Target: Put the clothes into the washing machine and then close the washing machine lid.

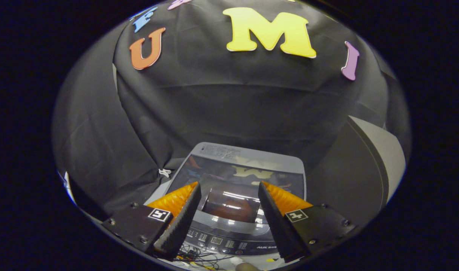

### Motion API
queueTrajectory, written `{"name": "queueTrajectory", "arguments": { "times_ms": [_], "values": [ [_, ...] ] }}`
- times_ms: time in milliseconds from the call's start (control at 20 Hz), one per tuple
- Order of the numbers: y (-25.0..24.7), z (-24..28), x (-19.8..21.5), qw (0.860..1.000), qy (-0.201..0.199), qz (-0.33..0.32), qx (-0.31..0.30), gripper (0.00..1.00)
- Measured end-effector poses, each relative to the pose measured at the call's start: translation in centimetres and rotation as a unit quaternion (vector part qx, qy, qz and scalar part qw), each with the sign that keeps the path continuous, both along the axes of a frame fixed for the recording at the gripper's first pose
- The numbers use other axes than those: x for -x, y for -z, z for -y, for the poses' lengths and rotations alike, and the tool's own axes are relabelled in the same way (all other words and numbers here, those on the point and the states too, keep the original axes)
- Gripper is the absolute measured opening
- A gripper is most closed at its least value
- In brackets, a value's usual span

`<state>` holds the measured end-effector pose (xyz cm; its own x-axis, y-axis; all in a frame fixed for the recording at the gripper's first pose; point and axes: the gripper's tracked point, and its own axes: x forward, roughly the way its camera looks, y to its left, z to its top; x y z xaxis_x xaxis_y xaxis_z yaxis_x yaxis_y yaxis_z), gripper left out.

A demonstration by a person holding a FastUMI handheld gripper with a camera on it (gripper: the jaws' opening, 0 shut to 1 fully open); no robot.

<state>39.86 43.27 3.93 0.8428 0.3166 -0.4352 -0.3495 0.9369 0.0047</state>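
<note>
I look down on a grey top-loading washing machine (248, 156). Its dark glass lid (244, 175) lies flat on the top and mirrors the booth wall. Through the nearer part of the lid a reddish-brown shape (231, 209) shows; I cannot tell whether it is cloth or a reflection. The control panel (221, 239) with small buttons runs along the near side. My gripper (229, 184) hangs open above the lid, one finger on each side of the reddish-brown patch, with nothing between them.
A large grey-and-dark panel (368, 162) stands to the right of the machine. Black cloth drapes behind it and to the left, with a small white cord (164, 172) by the machine's left corner. Loose cables (199, 259) lie in front of the control panel.
</note>
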Motion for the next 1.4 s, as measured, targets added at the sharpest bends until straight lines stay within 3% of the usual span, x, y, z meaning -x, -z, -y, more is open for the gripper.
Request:
{"name": "queueTrajectory", "arguments": {
  "times_ms": [200,450,700,900,1000,1050,1100,1150,1400],
  "values": [
    [-4.3,3.3,4.9,0.999,0.01,0.037,-0.03,0.96],
    [-14.3,9.3,13.8,0.987,0.009,0.149,-0.061,0.95],
    [-23.8,18.3,24.5,0.952,0.021,0.294,-0.086,0.99],
    [-26.2,27.2,30.7,0.92,0.066,0.375,-0.09,0.99],
    [-24.2,30.6,31.6,0.906,0.088,0.396,-0.123,0.99],
    [-21.3,32.1,30.8,0.915,0.1,0.366,-0.134,0.99],
    [-16.2,33.1,29.9,0.94,0.106,0.3,-0.127,0.98],
    [-12.4,34.3,29.7,0.952,0.101,0.262,-0.121,0.99],
    [-2.8,44.6,31.0,0.952,0.165,0.24,-0.099,1.0]
  ]
}}
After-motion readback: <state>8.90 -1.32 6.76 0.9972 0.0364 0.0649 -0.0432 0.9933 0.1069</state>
